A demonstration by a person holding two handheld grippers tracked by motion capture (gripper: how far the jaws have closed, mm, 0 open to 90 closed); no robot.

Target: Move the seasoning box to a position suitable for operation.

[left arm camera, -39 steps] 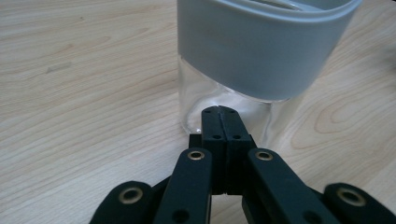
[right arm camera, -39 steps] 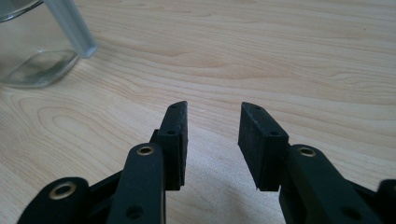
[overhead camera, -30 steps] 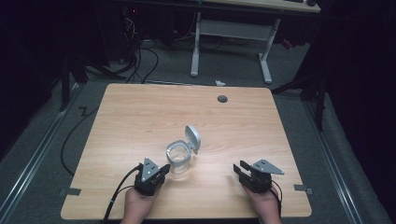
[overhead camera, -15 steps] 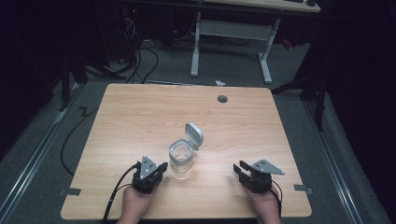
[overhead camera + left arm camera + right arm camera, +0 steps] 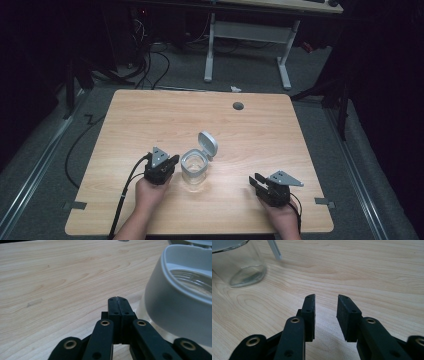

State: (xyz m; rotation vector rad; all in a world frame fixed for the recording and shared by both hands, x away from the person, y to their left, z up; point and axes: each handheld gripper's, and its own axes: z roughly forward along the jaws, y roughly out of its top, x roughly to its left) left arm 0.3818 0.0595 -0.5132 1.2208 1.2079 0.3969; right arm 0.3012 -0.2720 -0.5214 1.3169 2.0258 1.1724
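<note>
A clear glass jar (image 5: 194, 172) with a grey collar stands on the wooden table (image 5: 150, 115), its hinged grey lid (image 5: 208, 144) flipped up behind it. My left gripper (image 5: 171, 163) sits just left of the jar, shut with nothing between its jaws. In the left gripper view the closed gripper (image 5: 117, 300) points past the jar's grey collar (image 5: 175, 302), which stands close on the right. My right gripper (image 5: 256, 180) rests open near the table's front right. In the right gripper view the parted gripper (image 5: 325, 300) holds nothing, and the jar's glass base (image 5: 242, 267) is at upper left.
A round cable hole (image 5: 238, 106) sits near the table's far edge. A black cable (image 5: 125, 200) trails from the left gripper off the front edge. Behind the table stand a white desk frame (image 5: 250, 35) and loose floor cables (image 5: 150, 65).
My left gripper has moved forward, away from the table's front edge, and now lies level with the jar's left side. The right gripper has stayed put.
</note>
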